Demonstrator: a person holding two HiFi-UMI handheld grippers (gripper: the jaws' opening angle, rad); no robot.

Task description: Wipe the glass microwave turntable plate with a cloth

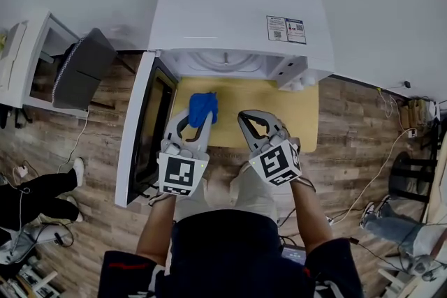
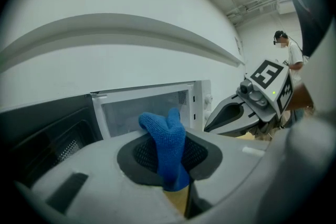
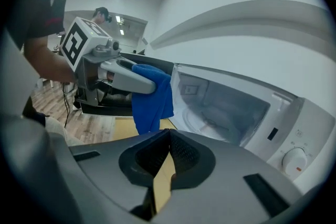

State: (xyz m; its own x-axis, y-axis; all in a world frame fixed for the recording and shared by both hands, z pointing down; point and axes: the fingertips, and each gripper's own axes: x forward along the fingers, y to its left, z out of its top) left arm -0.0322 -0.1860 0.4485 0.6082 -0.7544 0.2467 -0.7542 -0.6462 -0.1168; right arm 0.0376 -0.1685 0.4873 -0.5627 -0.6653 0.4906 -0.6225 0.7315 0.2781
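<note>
We count one microwave (image 1: 230,10), one cloth, one glass plate and two grippers. At the far left the microwave's door (image 1: 143,129) stands swung wide open, its dark window facing the bench. Just right of the door, the left gripper (image 1: 194,123) has its fingers closed on the cloth (image 1: 203,108), a knitted blue bunch that sticks up past the fingertips. Beside it and apart from it, the right gripper (image 1: 244,118) has its fingers pressed together with nothing held. Both hover over the bare wooden bench (image 1: 286,112) in front of the open cavity. The plate (image 1: 225,63) lies inside on the cavity floor, pale and see-through, and only its front arc shows from the head view. At the far right sit the control knobs (image 1: 304,83).
</note>
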